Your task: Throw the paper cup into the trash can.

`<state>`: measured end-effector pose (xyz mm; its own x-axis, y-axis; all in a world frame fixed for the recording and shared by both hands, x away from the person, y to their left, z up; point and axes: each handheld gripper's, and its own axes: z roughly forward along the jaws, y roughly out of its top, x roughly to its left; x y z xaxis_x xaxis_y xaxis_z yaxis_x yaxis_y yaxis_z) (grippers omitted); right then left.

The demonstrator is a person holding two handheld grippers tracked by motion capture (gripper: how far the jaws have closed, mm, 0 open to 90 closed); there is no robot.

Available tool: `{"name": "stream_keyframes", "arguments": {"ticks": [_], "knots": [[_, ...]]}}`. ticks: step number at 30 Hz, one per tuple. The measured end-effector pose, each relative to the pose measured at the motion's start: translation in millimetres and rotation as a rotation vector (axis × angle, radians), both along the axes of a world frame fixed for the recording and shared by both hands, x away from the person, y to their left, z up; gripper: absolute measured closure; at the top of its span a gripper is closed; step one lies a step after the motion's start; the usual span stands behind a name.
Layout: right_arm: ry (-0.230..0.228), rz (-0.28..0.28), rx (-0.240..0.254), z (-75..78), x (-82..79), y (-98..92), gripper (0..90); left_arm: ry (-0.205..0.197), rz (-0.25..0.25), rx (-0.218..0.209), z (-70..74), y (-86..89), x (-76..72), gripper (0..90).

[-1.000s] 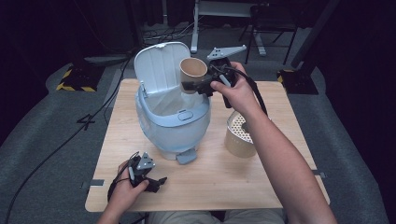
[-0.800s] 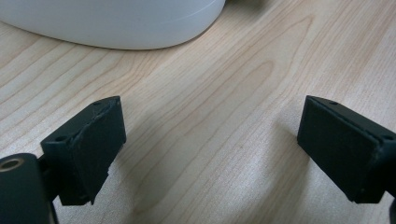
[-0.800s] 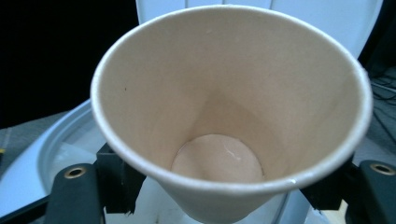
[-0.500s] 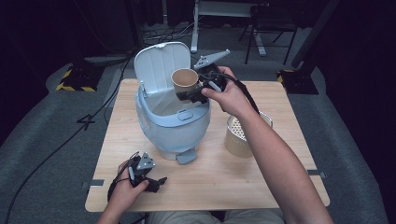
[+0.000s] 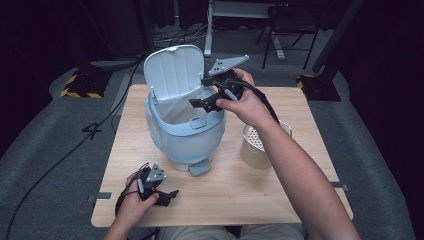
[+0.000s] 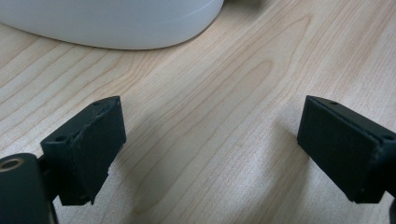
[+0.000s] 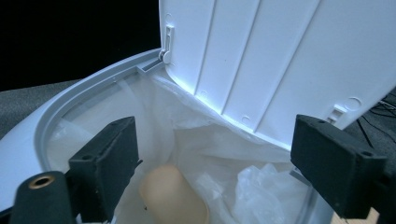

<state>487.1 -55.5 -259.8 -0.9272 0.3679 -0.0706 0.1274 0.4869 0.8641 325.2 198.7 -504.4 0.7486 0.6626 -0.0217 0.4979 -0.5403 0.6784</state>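
Observation:
A pale blue bin [image 5: 185, 135] stands in the middle of the wooden table [image 5: 280, 200], its lid [image 5: 172, 72] raised upright. My right gripper [image 5: 204, 104] hovers over the bin's mouth. Its jaws have just been opening and stand open with nothing between them. In the right gripper view [image 7: 219, 158], a tan paper cup [image 7: 175, 198] lies below the jaws on the white liner bag [image 7: 224, 154] inside the bin. My left gripper [image 5: 167, 196] rests open on the table near the front left. The left gripper view [image 6: 212, 144] has bare wood between its jaws.
A beige perforated container [image 5: 255, 145] stands to the right of the bin, partly under the person's right forearm. The bin's pedal [image 5: 200, 167] juts toward the front. The bin's base [image 6: 112, 23] lies just beyond the left jaws.
The paper cup held over the bin has left the right jaws and now lies inside the bin. The right jaws stand wider. The left gripper has not moved.

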Motion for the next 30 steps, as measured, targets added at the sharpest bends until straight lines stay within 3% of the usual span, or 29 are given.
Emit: {"name": "stream_keyframes", "arguments": {"ticks": [10,12,13,14,16,18,19,22,28,30], "knots": [[-0.027,-0.026,0.031,9.3,-28.1,-35.3,19.4,-0.004,0.0,0.005,0.2,0.0,-0.4,8.8],[-0.032,-0.021,0.053,14.5,-38.5,-52.6,21.3,-0.002,0.005,0.0,0.1,-0.5,-1.5,9.2],[-0.032,-0.021,0.053,14.5,-38.5,-52.6,21.3,-0.002,0.005,0.0,0.1,-0.5,-1.5,9.2],[-0.029,-0.025,0.062,17.4,-45.9,-67.2,22.6,-0.002,0.009,0.003,0.2,-0.3,-1.8,9.3],[-0.026,-0.029,0.06,18.0,-48.4,-72.6,23.4,-0.001,0.01,0.002,0.2,-0.4,-1.9,9.3],[-0.023,-0.037,0.047,19.1,-59.1,-95.9,28.5,0.001,0.008,0.0,0.2,-0.3,-1.8,9.3],[-0.023,-0.037,0.047,19.1,-59.1,-95.9,28.5,0.001,0.008,0.0,0.2,-0.3,-1.8,9.3],[-0.006,-0.058,0.037,15.5,-70.8,-127.1,28.8,0.002,0.008,0.0,0.2,-0.3,-1.7,9.3],[-0.002,-0.094,0.048,5.4,-77.1,-162.0,28.0,-0.002,0.027,-0.01,0.6,0.8,-1.4,10.9],[-0.004,-0.121,0.045,-3.4,-80.6,-179.9,28.0,-0.003,0.034,-0.024,0.8,2.5,-0.2,16.9]]}}
